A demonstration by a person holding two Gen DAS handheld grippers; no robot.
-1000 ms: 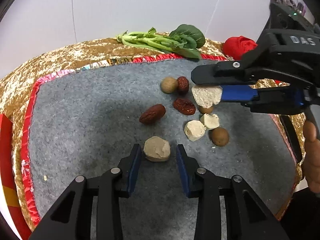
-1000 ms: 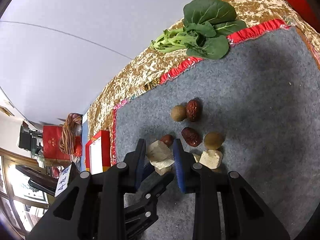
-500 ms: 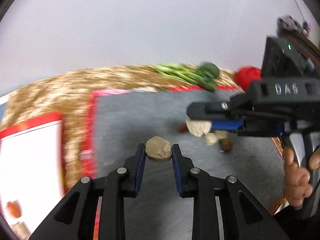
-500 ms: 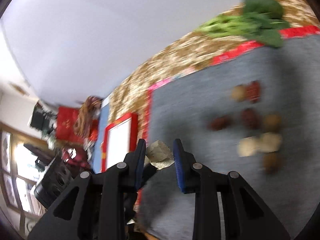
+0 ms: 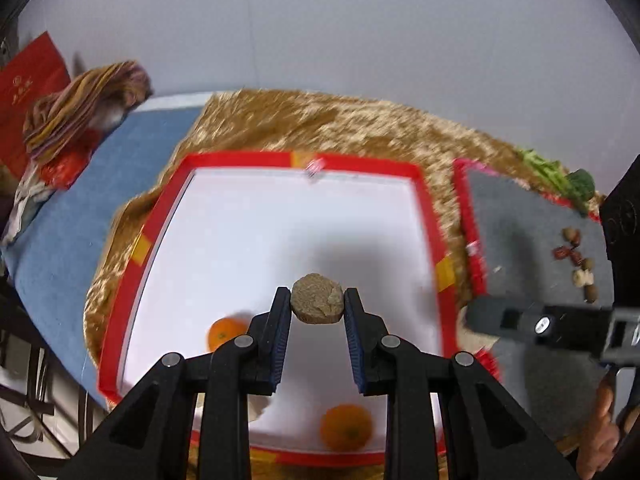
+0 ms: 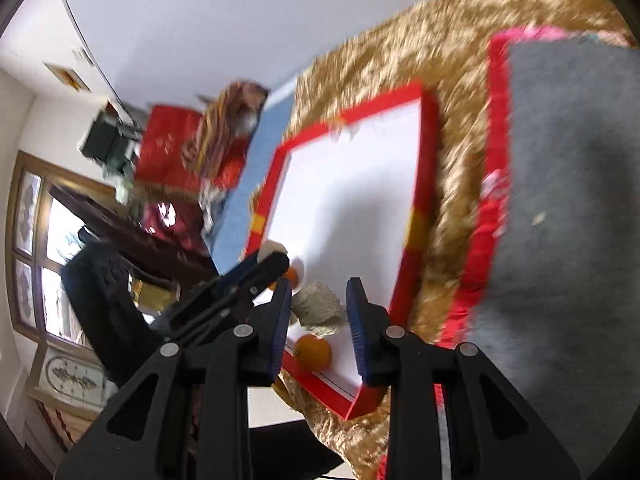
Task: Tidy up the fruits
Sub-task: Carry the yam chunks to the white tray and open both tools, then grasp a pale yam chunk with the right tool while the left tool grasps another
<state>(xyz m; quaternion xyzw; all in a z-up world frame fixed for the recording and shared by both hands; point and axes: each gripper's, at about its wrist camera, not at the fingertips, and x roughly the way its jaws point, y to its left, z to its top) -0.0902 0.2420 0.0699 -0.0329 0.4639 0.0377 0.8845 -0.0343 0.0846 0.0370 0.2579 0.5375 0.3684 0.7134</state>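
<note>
Tan rough chunks (image 5: 317,304) (image 6: 320,309), one each betw. L & R fingers.

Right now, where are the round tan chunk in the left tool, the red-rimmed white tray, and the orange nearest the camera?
Round tan chunk (image 5: 317,299), left wrist view, centre of its face.
Red-rimmed white tray (image 5: 248,159), left wrist view, far rim.
Nearest orange (image 5: 346,427), left wrist view, middle of its peel.

- A round tan lump (image 5: 317,298) sits at centre frame, clamped between two blue pads.
- A pale, jagged chunk (image 6: 319,309) sits low centre, between blue pads.
- Two oranges (image 5: 346,427) lie in the red-rimmed white tray (image 5: 429,216), lower frame.
- Small brown and red fruits (image 5: 576,256) lie on the grey mat, far right.
</note>
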